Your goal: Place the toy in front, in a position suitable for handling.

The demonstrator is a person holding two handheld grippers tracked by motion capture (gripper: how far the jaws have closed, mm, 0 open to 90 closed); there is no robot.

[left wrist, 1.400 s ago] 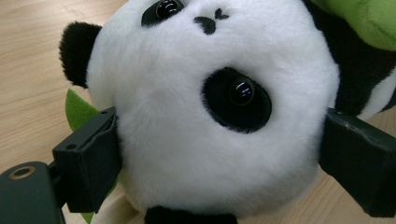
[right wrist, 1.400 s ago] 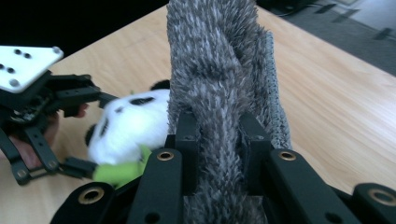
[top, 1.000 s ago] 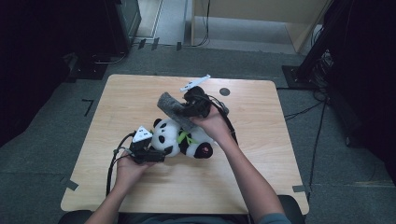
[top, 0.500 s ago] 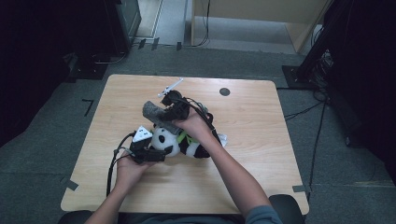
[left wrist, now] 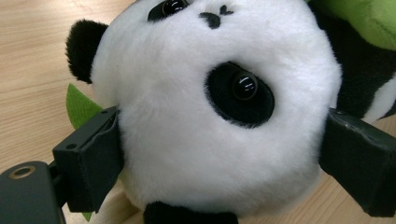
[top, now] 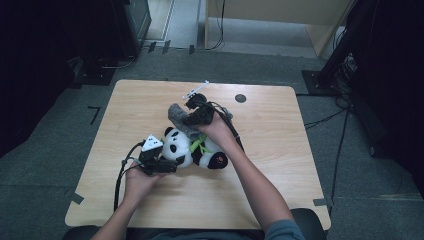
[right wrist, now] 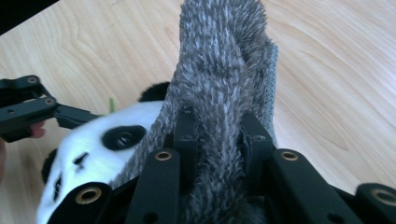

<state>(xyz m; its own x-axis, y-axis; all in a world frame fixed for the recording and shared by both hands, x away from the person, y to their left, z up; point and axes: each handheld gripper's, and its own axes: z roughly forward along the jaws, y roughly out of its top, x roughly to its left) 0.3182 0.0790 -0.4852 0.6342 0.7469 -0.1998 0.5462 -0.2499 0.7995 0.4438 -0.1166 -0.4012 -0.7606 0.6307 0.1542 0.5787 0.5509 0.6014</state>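
Note:
A black-and-white panda plush (top: 192, 150) lies on the wooden table (top: 280, 190). My left gripper (top: 167, 165) is shut on its head (left wrist: 196, 116), one pad (left wrist: 93, 158) pressing each side. A green leaf (left wrist: 79, 105) sticks out behind the head. My right gripper (top: 192, 120) is shut on a grey fuzzy cloth (top: 177, 114) just above and behind the panda's head. In the right gripper view the cloth (right wrist: 224, 70) is pinched in the right gripper (right wrist: 219, 135) and rises past it, with the panda's face (right wrist: 93, 144) below left and the left gripper (right wrist: 28, 109) beyond.
A small black dot (top: 240, 98) marks the table near its far edge. Cables trail from both grippers across the wood. Dark equipment and stands ring the table on the grey floor.
My right gripper has carried the grey cloth lower and closer to the panda's head. The left gripper and the panda have stayed put.

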